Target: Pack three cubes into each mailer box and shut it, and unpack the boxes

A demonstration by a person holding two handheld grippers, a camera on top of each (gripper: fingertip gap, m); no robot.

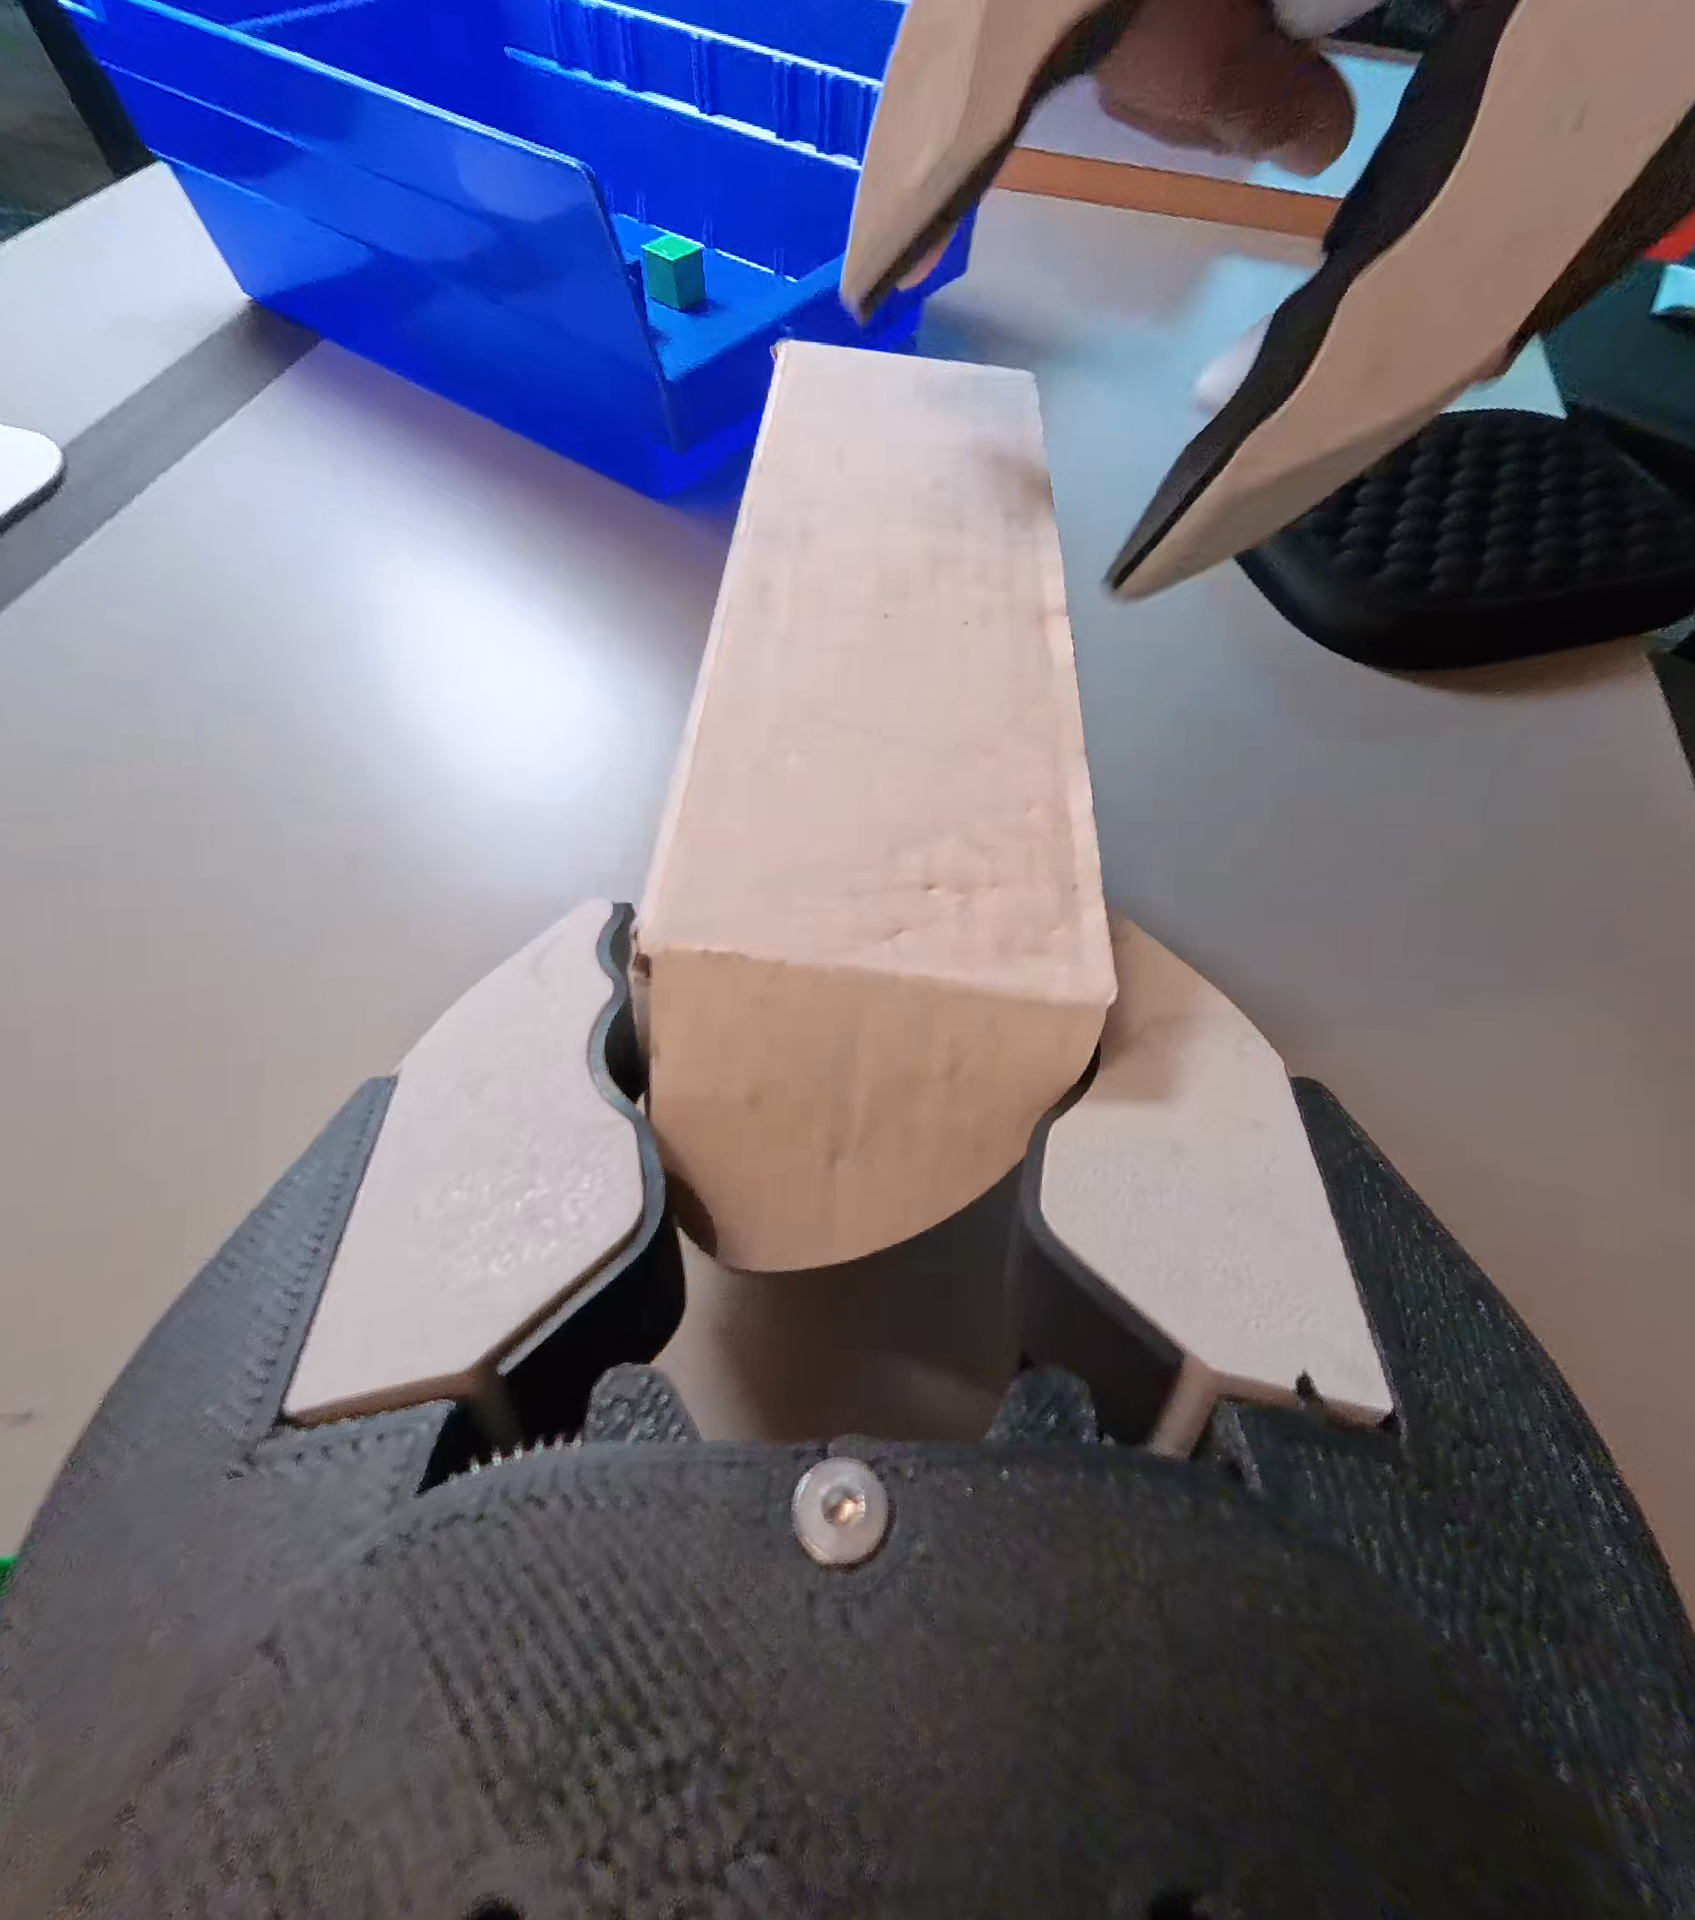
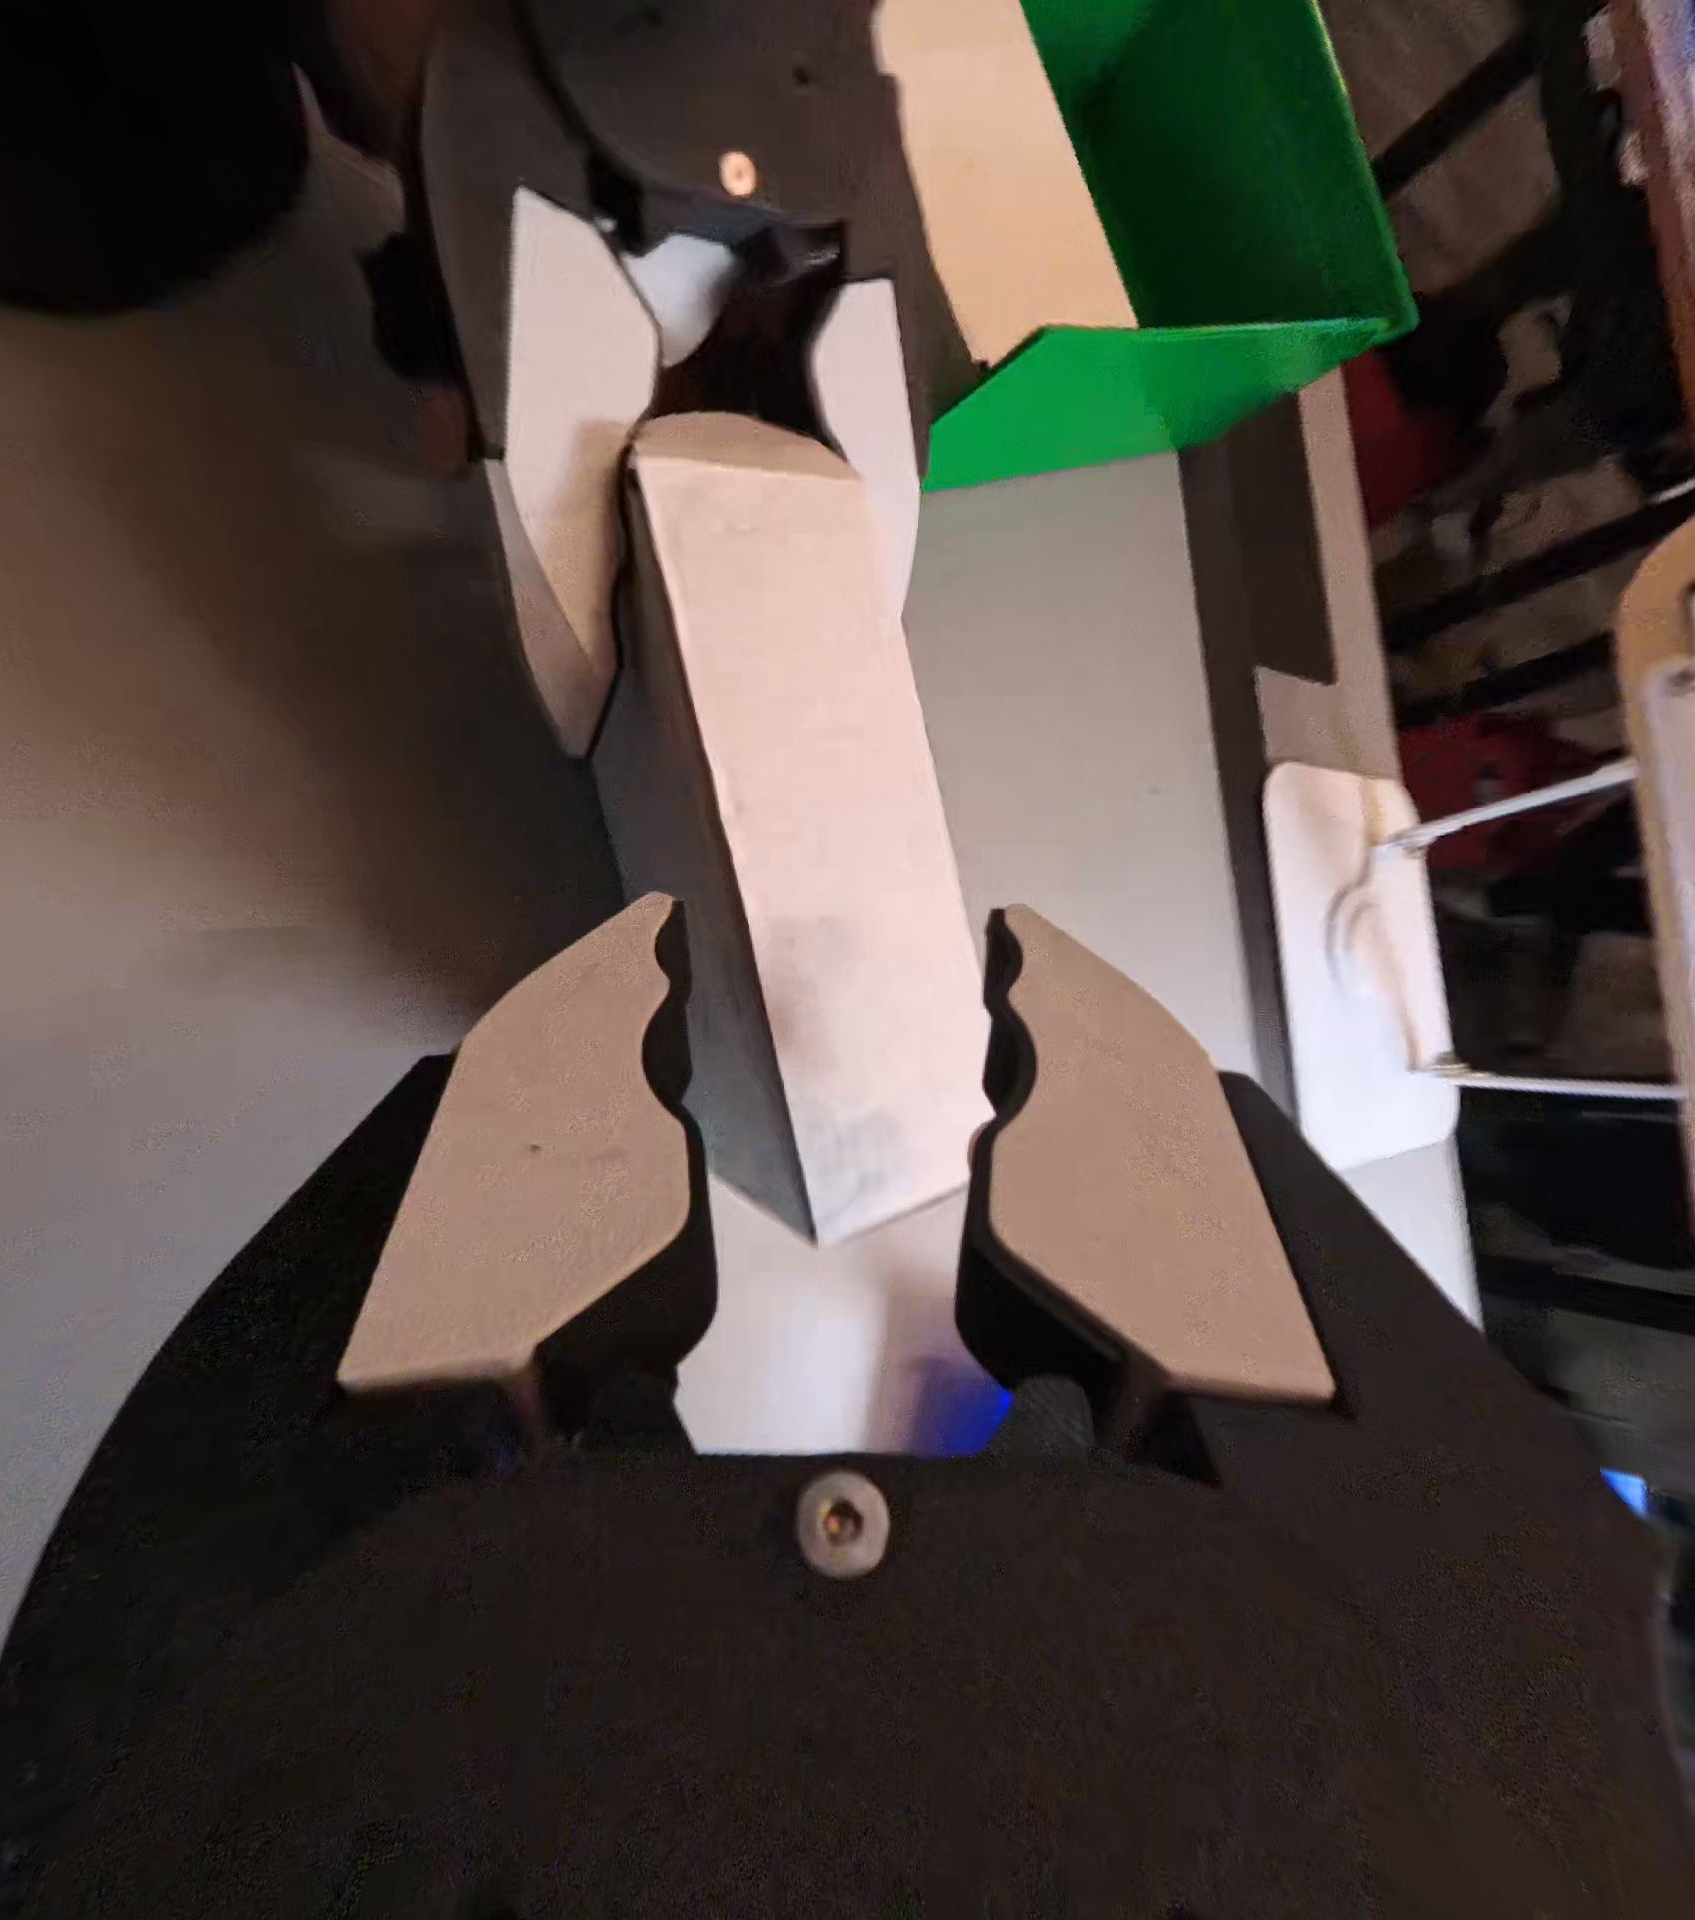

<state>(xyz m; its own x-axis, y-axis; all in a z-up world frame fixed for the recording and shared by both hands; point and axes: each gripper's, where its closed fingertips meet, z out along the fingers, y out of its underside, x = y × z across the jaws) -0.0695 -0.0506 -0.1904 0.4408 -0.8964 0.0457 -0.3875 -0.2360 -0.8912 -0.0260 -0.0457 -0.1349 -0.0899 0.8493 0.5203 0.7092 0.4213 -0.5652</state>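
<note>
Clamping mailer box (image 1: 884, 790), left hand-held gripper (image 1: 869, 940), right hand-held gripper (image 2: 835, 920) spread

Close wrist views facing each other, sharing mailer box (image 1: 884, 727), right blurry

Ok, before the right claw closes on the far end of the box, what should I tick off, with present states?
1. Left claw clamped on the near end of the mailer box: ok, both fingers press its sides.
2. Box shut: ok on the faces in view; underside cannot tell.
3. Right claw open: ok, clear gap between the fingers.
4. Right claw lined up with the box's free end: ok in the right wrist view; contact cannot tell.
5. Box clear of the blue bin: ok, it ends just short of the bin.
6. Three cubes inside: cannot tell; one green cube sits in the bin.
</note>
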